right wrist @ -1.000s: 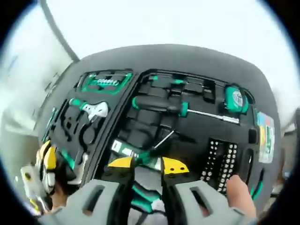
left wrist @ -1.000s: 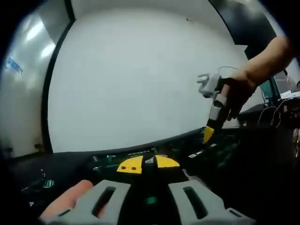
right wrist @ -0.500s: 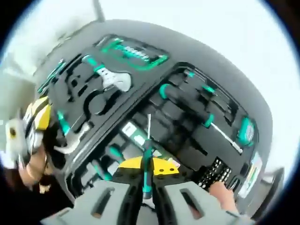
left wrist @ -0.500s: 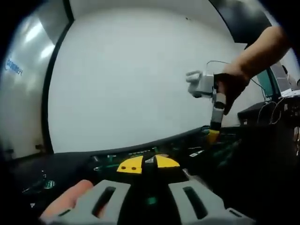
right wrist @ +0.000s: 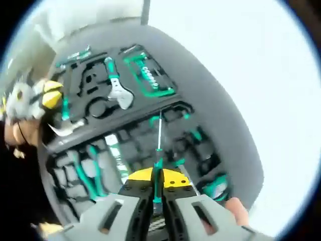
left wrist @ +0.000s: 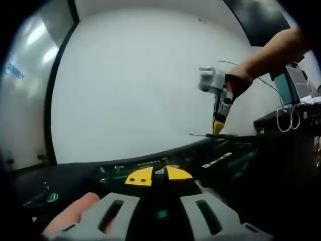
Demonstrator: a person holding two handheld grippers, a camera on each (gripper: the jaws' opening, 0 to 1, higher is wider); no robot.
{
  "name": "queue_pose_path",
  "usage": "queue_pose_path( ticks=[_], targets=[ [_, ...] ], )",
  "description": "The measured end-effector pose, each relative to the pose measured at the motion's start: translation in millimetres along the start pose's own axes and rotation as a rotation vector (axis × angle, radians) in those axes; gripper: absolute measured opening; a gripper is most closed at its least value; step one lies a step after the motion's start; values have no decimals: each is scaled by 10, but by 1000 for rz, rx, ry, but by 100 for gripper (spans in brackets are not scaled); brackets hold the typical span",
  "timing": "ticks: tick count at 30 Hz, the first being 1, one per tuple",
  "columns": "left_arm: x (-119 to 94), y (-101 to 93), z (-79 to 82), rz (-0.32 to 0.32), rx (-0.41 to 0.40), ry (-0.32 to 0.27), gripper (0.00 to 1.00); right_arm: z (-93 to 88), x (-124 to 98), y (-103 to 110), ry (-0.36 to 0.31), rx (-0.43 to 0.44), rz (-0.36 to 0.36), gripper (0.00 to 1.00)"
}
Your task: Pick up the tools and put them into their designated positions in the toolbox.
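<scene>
My right gripper (right wrist: 156,182) has its yellow-tipped jaws clamped on the slim green-handled screwdriver with a thin steel shaft (right wrist: 159,145), held above the open black toolbox with green-trimmed tool slots (right wrist: 80,120). My left gripper (left wrist: 158,175) has its jaws together, apparently on something dark I cannot make out, low over the toolbox edge. I judge the risk is the thin shaft pivoting in my narrow pinch as I lower it, so it misses its moulded slot or knocks the chrome adjustable wrench (right wrist: 118,93) beyond. Compared with a second ago, I now have the screwdriver lifted, and my right view has rolled round.
</scene>
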State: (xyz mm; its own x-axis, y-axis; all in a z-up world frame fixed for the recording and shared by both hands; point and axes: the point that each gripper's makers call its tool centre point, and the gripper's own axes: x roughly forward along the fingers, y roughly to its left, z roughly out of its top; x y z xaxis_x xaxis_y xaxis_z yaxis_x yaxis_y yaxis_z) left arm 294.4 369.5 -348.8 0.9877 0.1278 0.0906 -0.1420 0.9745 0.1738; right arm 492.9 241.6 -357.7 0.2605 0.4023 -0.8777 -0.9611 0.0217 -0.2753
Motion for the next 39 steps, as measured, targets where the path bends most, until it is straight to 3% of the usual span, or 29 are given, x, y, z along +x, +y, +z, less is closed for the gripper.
queue_pose_path(
  ticks=[2,8,13,18,21,24,26,30,32,34,36,39],
  targets=[
    [-1,-2,-1,-1,0,0,8,-4,70,-117,21,-54,-26,3],
    [1,-7,-12,-3,3,0,8,75,370,-291,48,-194,-16,3],
    [1,-12,-15,-5,4,0,8,137,613,-539,118,-360,-54,3],
    [1,-19,-19,-5,10,3,8,79,813,-585,201,-504,-21,3],
    [1,-18,-16,-4,6,2,8,44,868,-537,208,-511,-9,3],
    [1,-30,-23,-8,14,6,8,97,875,-562,172,-420,-1,4],
    [-3,-41,-8,-14,6,0,8,99,835,-544,159,-405,0,4],
    [-10,-37,-8,-12,-3,0,8,278,722,-479,16,-232,32,14],
    [-8,-38,-17,-12,2,3,8,388,569,-503,-84,-150,38,14],
    [-15,-39,-18,-11,5,5,8,568,393,-670,-236,27,-48,10],
    [-16,-36,-19,-10,4,7,8,745,129,-802,-459,191,-127,7],
    [-14,-35,40,-8,-31,-4,8,570,-139,-928,-655,347,-268,0]
  ],
)
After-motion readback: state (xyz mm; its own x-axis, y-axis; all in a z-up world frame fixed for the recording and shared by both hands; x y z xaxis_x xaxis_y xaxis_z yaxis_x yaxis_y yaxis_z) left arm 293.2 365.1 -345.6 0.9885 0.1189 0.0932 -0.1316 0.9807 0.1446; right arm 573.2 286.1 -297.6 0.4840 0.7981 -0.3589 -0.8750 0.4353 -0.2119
